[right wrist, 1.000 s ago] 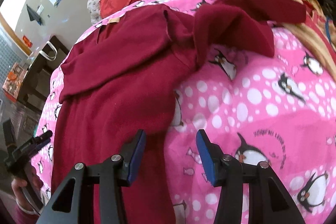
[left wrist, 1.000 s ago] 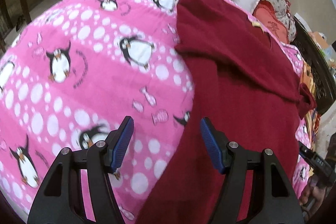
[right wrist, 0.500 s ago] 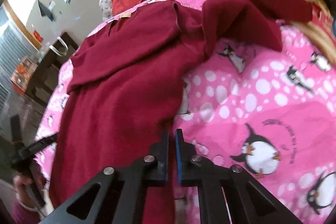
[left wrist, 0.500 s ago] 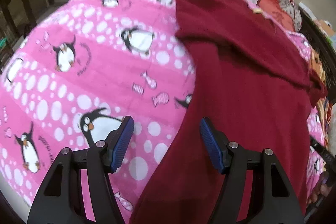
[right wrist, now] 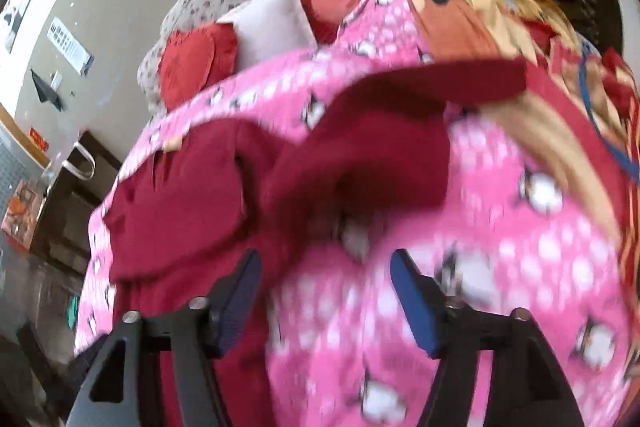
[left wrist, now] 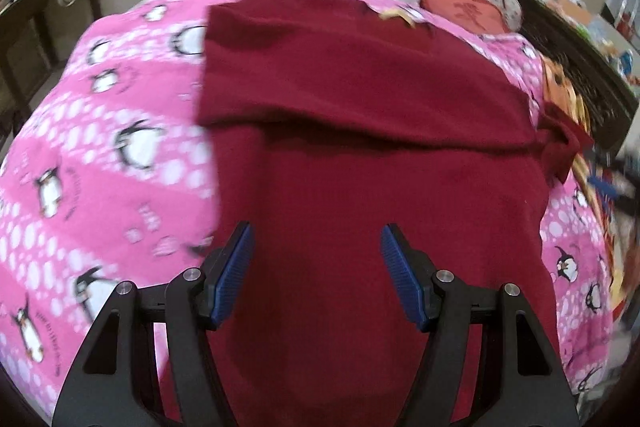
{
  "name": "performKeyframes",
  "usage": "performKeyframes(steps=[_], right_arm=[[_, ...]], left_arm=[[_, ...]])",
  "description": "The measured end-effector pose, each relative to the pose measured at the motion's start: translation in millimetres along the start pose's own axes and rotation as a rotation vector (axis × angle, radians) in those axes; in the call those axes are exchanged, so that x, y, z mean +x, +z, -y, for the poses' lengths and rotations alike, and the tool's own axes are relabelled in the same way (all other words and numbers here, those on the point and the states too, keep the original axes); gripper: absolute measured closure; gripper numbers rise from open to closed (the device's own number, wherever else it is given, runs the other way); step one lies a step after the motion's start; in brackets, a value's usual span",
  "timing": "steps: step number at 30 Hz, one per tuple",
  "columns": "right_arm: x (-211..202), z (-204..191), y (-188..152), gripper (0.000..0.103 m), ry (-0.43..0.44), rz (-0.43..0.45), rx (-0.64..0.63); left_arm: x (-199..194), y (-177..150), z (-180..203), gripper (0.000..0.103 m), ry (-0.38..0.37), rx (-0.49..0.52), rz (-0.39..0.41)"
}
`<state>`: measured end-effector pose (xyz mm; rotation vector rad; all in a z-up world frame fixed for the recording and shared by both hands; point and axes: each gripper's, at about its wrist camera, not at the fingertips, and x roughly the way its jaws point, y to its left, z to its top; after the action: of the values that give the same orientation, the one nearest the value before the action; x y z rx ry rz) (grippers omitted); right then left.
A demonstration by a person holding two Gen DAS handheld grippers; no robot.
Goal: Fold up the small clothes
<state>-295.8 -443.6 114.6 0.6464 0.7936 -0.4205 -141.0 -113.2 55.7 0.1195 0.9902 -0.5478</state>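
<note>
Two pairs of tongs, left [left wrist: 316, 275] and right [right wrist: 326, 303], hover apart and empty over the dark red knit sweater [left wrist: 360, 167] spread on the pink penguin-print blanket [left wrist: 120, 147], one sleeve already folded across for folding.

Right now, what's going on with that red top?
Both tools open, empty: left tool, right tool. Red top flat on penguin blanket, one sleeve folded across. Nothing blocking.

maroon garment [left wrist: 360, 167] hem cut off, blanket [right wrist: 500, 267] blurred
</note>
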Motion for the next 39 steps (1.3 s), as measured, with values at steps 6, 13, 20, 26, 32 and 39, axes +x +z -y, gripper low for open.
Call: performKeyframes(steps=[6,13,20,26,32,39], right_arm=[[35.4,-2.8,48.0,0.038,-0.019,-0.027,0.066],[75.2,8.0,85.8,0.038,-0.090,-0.025,0.132],[103.1,50.6,102.8,0.039,-0.069,-0.034,0.290],[86.7,53.9,99.6,0.089,0.006,0.016,0.227],[23.8,-27.4,97.5,0.089,0.119,0.086,-0.110],[24.4,-137.2,25.9,0.089,0.323,-0.012,-0.442]], left_arm=[[37.1,6.8,23.6,0.037,0.024,0.050,-0.046],[44.1,-6.6,27.3,0.034,0.048,0.074,0.016],[46.6,-9.2,28.0,0.029,0.050,0.084,0.037],[47.5,-7.5,27.3,0.025,0.033,0.092,0.033],[21.5,7.1,2.1,0.026,-0.026,0.012,0.072],[-6.6,39.7,-21.9,0.026,-0.061,-0.051,0.138]])
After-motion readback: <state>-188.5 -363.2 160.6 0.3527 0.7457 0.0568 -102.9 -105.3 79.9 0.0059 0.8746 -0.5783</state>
